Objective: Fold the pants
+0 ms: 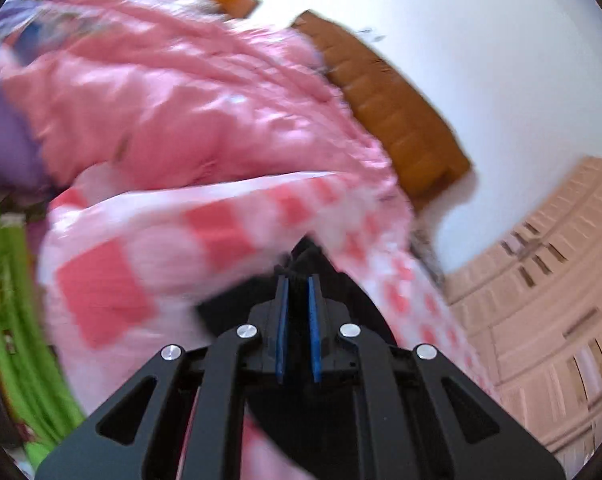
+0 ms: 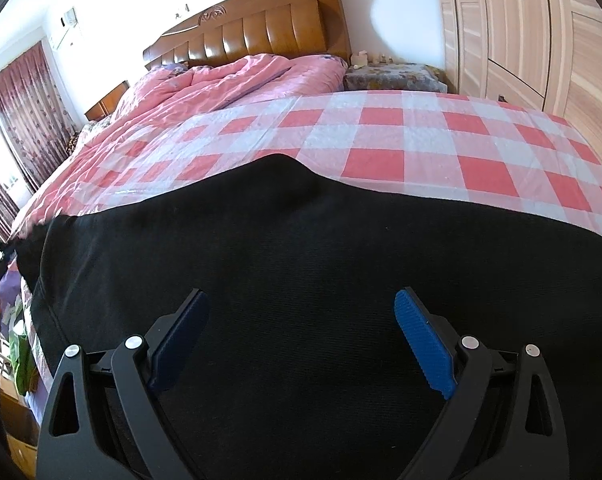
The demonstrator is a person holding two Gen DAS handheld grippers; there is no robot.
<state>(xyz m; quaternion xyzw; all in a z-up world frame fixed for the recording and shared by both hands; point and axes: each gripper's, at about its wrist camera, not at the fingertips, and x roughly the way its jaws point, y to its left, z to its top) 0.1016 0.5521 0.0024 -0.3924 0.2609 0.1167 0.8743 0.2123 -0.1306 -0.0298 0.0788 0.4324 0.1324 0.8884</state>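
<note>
One pair of black pants (image 2: 301,280) lies spread on the checked sheet (image 2: 421,140) at the near edge of the one bed (image 2: 221,80). The right gripper (image 2: 301,344) hovers over them with jaws spread wide and empty. The left gripper (image 1: 299,280) has its jaws pressed together, pinching black pants cloth at the tips.

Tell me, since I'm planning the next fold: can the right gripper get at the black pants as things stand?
Probably yes. The right gripper hangs open directly over the black pants, which lie spread on the checkered sheet, and nothing sits between its fingers and the fabric.
</note>
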